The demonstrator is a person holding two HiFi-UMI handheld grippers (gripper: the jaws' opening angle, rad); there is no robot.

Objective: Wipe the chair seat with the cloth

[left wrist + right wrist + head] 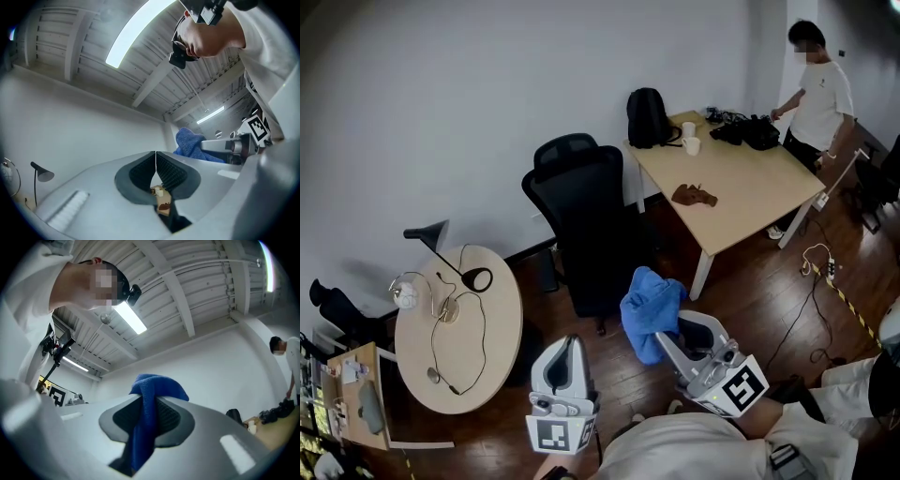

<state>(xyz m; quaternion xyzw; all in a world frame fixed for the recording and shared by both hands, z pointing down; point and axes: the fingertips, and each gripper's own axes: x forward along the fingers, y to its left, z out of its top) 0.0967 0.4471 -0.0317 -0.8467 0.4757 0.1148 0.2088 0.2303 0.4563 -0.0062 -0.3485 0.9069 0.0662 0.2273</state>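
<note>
Office floor (750, 309): saw chair (586, 225) at 12 o'clock. Found cloth (649, 309) pinched in right tongs (149, 404); left tongs (155, 161) fully closed, empty. Judged approach step; next, lower cloth flat onto seat.

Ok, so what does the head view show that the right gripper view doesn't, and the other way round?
Only the head view shows the black office chair and the round table with a lamp. Only the right gripper view shows the ceiling beams and a lit strip light. Both show the right gripper shut on the blue cloth, and a person in a white shirt at the wooden table.
</note>
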